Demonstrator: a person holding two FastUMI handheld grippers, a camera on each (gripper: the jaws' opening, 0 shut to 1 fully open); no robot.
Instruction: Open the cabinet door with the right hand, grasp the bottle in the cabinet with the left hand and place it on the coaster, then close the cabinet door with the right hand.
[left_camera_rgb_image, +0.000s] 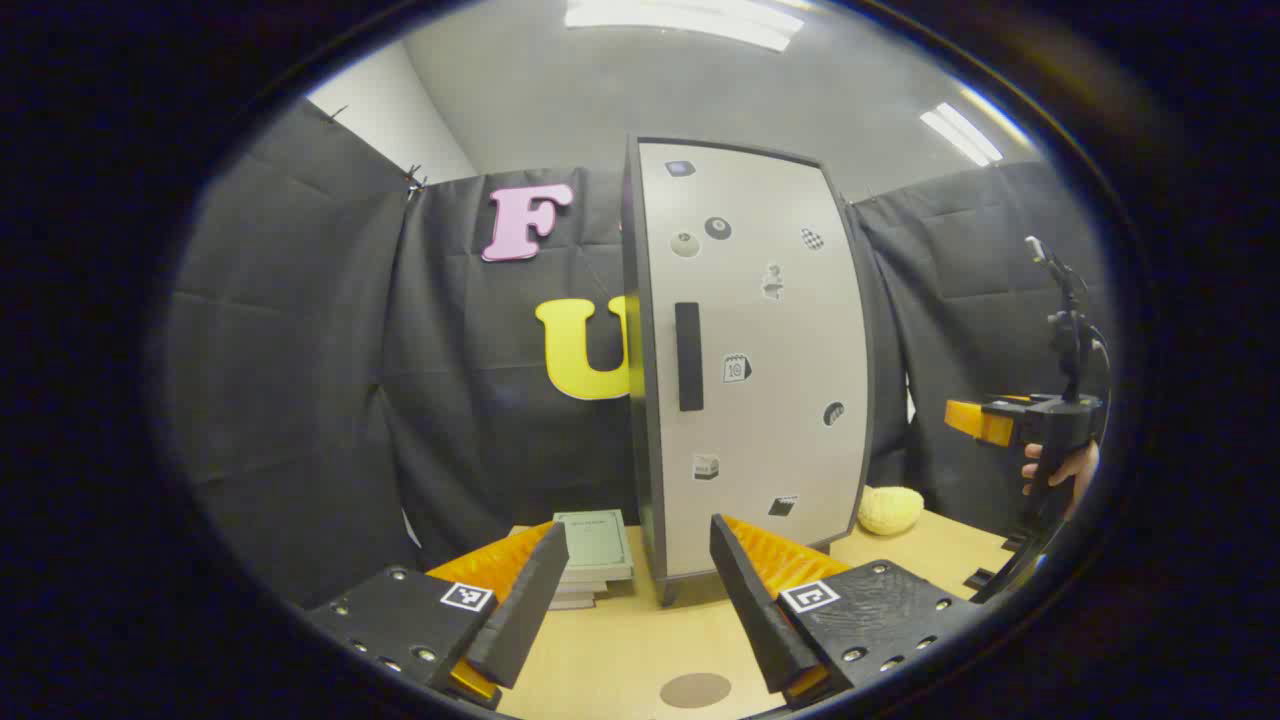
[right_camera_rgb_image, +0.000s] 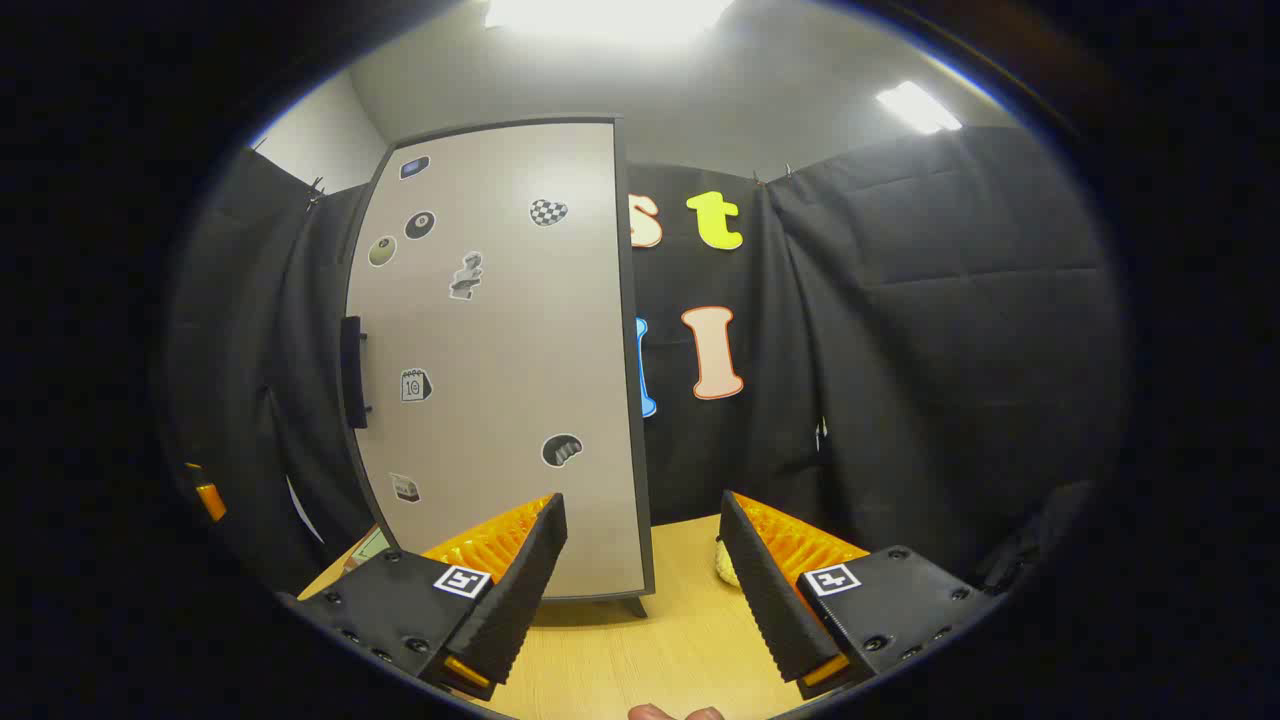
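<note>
A tall grey cabinet (left_camera_rgb_image: 760, 350) stands on the wooden table with its door closed; the door carries several stickers and a dark vertical handle (left_camera_rgb_image: 688, 357). The bottle is hidden behind the door. A round brown coaster (left_camera_rgb_image: 695, 689) lies on the table close in front of my left gripper (left_camera_rgb_image: 640, 600), which is open and holds nothing. In the right gripper view the same cabinet (right_camera_rgb_image: 500, 350) fills the left side, its handle (right_camera_rgb_image: 352, 372) on the far left edge. My right gripper (right_camera_rgb_image: 640, 580) is open and empty, short of the door. The right gripper (left_camera_rgb_image: 1010, 420) also appears at the far right, held by a hand.
A stack of books (left_camera_rgb_image: 592, 555) lies left of the cabinet on the table (left_camera_rgb_image: 620, 650). A yellow sponge-like lump (left_camera_rgb_image: 890, 510) sits to the cabinet's right, also seen as the lump (right_camera_rgb_image: 725, 565). Black cloth walls close in behind and on both sides.
</note>
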